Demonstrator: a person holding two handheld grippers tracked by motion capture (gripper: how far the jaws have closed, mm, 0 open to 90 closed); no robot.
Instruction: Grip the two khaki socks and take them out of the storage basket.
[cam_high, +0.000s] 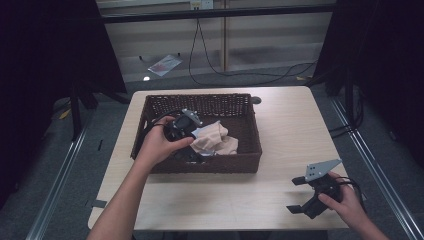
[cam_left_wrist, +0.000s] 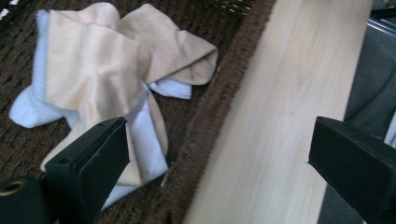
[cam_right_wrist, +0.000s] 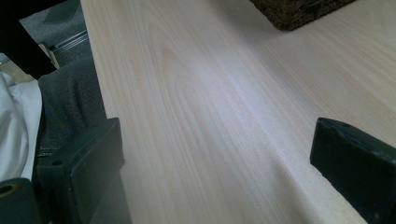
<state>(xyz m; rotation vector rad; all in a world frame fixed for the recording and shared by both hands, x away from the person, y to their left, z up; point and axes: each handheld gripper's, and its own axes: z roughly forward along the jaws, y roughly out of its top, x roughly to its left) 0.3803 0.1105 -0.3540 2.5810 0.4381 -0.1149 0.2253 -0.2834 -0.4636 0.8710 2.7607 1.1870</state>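
1. The left claw (cam_high: 196, 150) is hanging with its jaws spread wide and grasping nothing, just over the near part of the brown wicker basket (cam_high: 250, 107). In the left gripper view one jaw is sitting above the cloth and the other out past the basket's rim, over the pale counter (cam_left_wrist: 289, 93).
2. The thing it is reaching for is a crumpled heap of socks (cam_high: 216, 138), beige ones tangled with white ones (cam_left_wrist: 93, 79), lying on the basket floor near the front wall, right of the left claw.
3. To do this reach well, I judge the claw should be swinging back over the heap so both jaws are straddling one raised fold of a single sock, not the rim. It should be pinching near the top layer, so the tangle is not coming up whole.
4. The left hand (cam_high: 160, 142) is wrapping around the tool from the basket's left side, wrist bent inward, forearm rising from the bottom edge of the high view.
5. The right claw (cam_high: 298, 195) is also released, jaws wide apart and empty, idling low over the counter's near right corner, well apart from the basket.
6. The right hand (cam_high: 345, 200) is gripping its tool from behind, pointing it leftward along the counter's front edge.
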